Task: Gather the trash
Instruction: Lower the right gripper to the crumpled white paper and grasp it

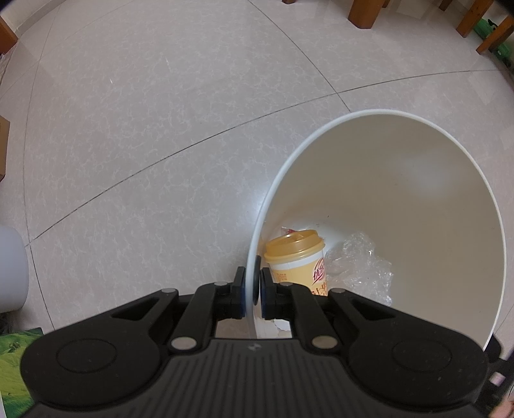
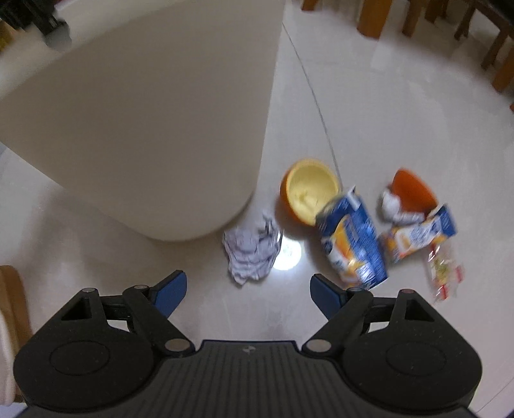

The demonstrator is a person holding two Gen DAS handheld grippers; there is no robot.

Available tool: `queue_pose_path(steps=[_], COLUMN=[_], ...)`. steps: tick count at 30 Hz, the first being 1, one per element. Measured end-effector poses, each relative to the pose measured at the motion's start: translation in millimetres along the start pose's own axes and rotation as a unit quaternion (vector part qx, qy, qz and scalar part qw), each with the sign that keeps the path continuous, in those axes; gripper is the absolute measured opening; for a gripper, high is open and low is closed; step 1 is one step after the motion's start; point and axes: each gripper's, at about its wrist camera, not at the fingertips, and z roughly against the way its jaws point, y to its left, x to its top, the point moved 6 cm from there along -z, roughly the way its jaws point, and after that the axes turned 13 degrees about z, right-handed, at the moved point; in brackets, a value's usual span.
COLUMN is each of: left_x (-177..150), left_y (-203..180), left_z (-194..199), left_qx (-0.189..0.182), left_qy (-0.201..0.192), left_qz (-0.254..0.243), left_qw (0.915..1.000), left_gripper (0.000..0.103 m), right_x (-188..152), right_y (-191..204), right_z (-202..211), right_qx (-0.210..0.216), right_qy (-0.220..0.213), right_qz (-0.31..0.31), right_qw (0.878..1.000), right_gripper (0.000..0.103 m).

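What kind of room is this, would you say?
Probably a home dining area: glossy pale marble-look floor tiles, brown wooden furniture legs, and a white plastic trash bin with litter such as a blue juice carton nearby.

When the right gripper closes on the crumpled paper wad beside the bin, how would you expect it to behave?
The crumpled paper wad looks creased and loose, so it will probably compress rather than resist the open right gripper. It seems light for its bulk, so a nudge may slide it across the glossy floor tile. It is unlikely to roll far, given its irregular shape.

White bin [image 1: 417,180] holds yellow-lidded cup [image 1: 297,260]; crumpled paper [image 2: 252,246], cartons [image 2: 351,238] on floor.
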Motion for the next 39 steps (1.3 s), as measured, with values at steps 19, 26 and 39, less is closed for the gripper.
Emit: queue_pose_path(steps=[19,26,39], left_x=[-0.3,-0.6,0.6], left_y=[1.0,-0.1,-0.1], left_z=[0.0,-0.7,-1.1], left_qx=[0.002,0.002,0.002], left_qy=[0.000,-0.001,-0.001], left_qz=[-0.003,-0.004,-0.004], left_qw=[1.0000,1.0000,1.0000], left_gripper=[0.006,0.006,0.006], right_x=[0.4,4.5,14.0], right_y=[4.0,3.8,-14.0], right_z=[-98.3,-109.8,-99.6], right_qx=[-0.015,-0.014,-0.019], right_qy=[0.001,-0.007,0.007], right_qz=[-0.015,-0.020,-0.031], right_qw=[1.000,1.000,0.999], right_gripper=[0.080,0.078,0.056])
